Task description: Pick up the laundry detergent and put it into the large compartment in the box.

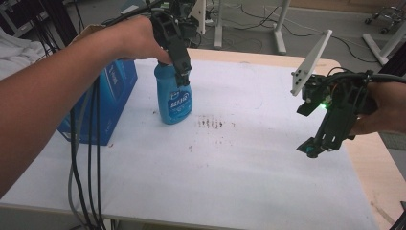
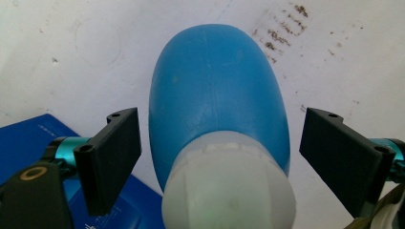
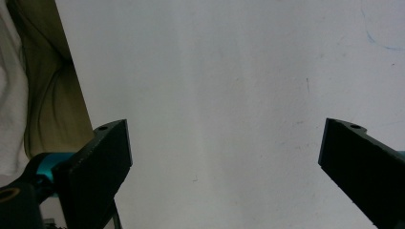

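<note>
Blue bottle [image 1: 175, 97] stands upright on the white tabletop [image 1: 239, 158], just right of a blue box [image 1: 103, 103]. Left tongs [image 2: 220, 143] straddle its pale cap from above, spread and not touching (seemingly lined up to grip). Right tongs [image 3: 224, 157], spread and empty, hover well right of the bottle.

Even, soft daylight-like light falls on the white worktop [image 1: 249, 158], with weak shadows and no hard glare. The high view is slightly soft and grainy. In the left gripper view the bottle [image 2: 217, 105] looms close, its pale cap blurred. The right gripper view is dimmer, its black jaws nearly featureless.
</note>
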`<state>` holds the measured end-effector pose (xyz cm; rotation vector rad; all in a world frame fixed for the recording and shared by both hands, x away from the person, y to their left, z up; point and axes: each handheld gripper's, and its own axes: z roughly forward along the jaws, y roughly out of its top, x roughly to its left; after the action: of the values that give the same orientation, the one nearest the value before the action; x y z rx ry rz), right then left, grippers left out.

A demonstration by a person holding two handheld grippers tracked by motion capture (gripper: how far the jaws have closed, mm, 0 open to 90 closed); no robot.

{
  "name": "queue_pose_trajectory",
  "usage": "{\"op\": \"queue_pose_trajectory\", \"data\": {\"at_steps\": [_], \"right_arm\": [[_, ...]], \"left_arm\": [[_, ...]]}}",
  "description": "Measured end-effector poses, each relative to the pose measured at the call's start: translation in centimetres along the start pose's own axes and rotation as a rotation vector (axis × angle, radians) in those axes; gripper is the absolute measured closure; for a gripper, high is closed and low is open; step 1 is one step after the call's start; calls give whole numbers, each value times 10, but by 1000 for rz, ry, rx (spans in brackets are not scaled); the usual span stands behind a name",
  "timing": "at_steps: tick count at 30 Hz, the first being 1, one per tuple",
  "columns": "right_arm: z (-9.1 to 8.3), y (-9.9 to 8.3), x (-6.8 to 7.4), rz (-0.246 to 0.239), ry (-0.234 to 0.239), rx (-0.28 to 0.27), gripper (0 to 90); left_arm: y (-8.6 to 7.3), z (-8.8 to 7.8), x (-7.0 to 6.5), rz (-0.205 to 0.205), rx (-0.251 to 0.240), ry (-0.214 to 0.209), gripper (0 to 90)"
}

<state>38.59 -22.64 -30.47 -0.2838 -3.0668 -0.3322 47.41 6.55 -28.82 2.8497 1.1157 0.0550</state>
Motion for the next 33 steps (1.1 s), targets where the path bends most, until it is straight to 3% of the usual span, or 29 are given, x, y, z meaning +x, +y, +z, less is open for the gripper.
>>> {"op": "queue_pose_trajectory", "data": {"at_steps": [9,12,33], "right_arm": [[0,1,0,-10,2,-3,31],[0,1,0,-12,3,-4,31],[1,3,1,-13,8,-1,31]], "left_arm": [[1,4,0,-11,11,-4,144],[1,4,1,-29,5,-12,175],[1,6,3,-43,-2,-19,310]]}}
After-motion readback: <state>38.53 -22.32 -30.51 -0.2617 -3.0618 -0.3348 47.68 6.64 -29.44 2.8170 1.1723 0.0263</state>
